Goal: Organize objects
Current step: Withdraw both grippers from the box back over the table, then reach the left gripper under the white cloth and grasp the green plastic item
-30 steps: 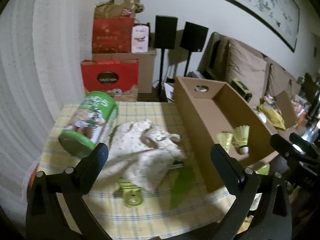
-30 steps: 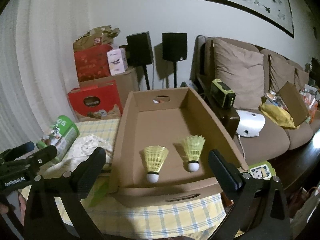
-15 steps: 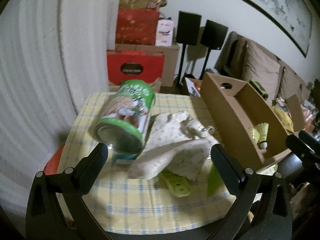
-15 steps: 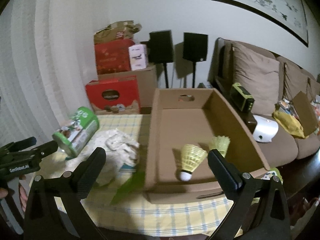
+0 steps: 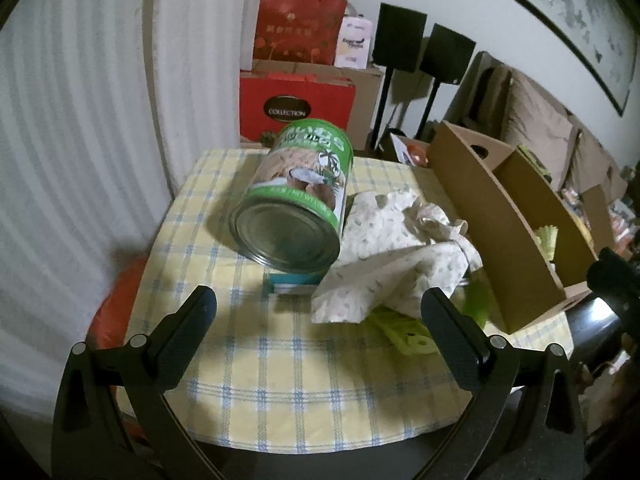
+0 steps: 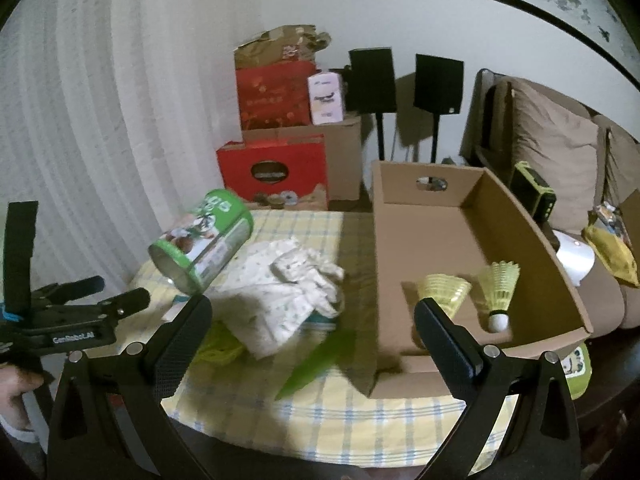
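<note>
On the little table with the yellow checked cloth [image 5: 256, 364], I see a big green can [image 5: 294, 204] lying on its side. Its shiny bottom faces my left gripper [image 5: 318, 322]. The can leans up on a small blue-green packet [image 5: 296, 280], so it is tilted, not flat. Just beside it, touching it, is a soft white cloth with tiny dots [image 5: 400, 248]. Some bright green plastic things [image 5: 404, 330] peek out from under the cloth.

My left gripper is wide apart and has nothing in it. It hangs in front of the can, not touching it. My right gripper [image 6: 312, 328] is wide apart too and has nothing in it. It looks at the brown cardboard box [image 6: 536, 248] on the right side of the table. Two yellow shuttlecocks [image 6: 496, 288] already sit in the near end of the box. The rest of the box has room.

I think the job now is the can. It looks like the next thing to go in the box. To pick it up, I need to move my left gripper forward so one finger goes on each round side. The can is fat, so I am not sure the fingers go around it. It may roll off the packet if I bump it. I should squeeze slowly, then lift it over the box wall.
</note>
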Available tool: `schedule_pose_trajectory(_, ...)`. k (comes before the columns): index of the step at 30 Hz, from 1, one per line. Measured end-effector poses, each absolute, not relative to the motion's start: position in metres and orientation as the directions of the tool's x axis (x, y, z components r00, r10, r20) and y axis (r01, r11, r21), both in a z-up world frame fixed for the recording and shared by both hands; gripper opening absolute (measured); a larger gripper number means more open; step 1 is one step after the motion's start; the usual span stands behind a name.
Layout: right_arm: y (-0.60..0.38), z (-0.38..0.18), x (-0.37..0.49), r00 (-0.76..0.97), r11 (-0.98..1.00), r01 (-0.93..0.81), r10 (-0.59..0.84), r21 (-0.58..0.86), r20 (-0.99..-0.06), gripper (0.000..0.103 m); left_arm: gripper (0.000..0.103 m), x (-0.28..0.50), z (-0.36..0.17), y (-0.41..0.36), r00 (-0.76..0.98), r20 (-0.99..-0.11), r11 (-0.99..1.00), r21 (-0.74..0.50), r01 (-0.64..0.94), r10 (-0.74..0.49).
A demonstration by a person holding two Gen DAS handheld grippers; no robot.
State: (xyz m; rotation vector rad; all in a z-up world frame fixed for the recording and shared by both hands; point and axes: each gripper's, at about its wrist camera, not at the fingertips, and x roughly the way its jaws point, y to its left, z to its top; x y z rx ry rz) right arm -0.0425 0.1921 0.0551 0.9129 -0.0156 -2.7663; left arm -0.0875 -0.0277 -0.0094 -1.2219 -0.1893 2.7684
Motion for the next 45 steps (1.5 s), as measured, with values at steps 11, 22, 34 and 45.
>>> schedule_pose_trajectory(11,0.175,0.042,-0.055,-0.745,-0.956,0.283,-0.268,0.074,-0.611,0.087,0.095,-0.096,-0.026,-0.021,-0.635,-0.745,-0.977,-0.194,-0.088,0.205)
schedule_pose_trajectory(22,0.188,0.028,-0.070,-0.701,-0.947,0.269,-0.318,0.177,-0.639,0.083,0.092,-0.117,-0.045,-0.005,-0.592,-0.766,-0.968,-0.216,-0.131,0.251)
schedule_pose_trajectory(34,0.212,0.047,-0.061,-0.728,-0.949,0.247,-0.315,0.196,-0.609,0.083,0.083,-0.117,-0.025,0.019,-0.611,-0.739,-0.956,-0.172,-0.237,0.285)
schedule_pose_trajectory(45,0.226,0.052,-0.055,-0.737,-0.953,0.223,-0.303,0.205,-0.604,0.083,0.083,-0.141,-0.037,0.069,-0.544,-0.787,-0.922,-0.080,-0.379,0.292)
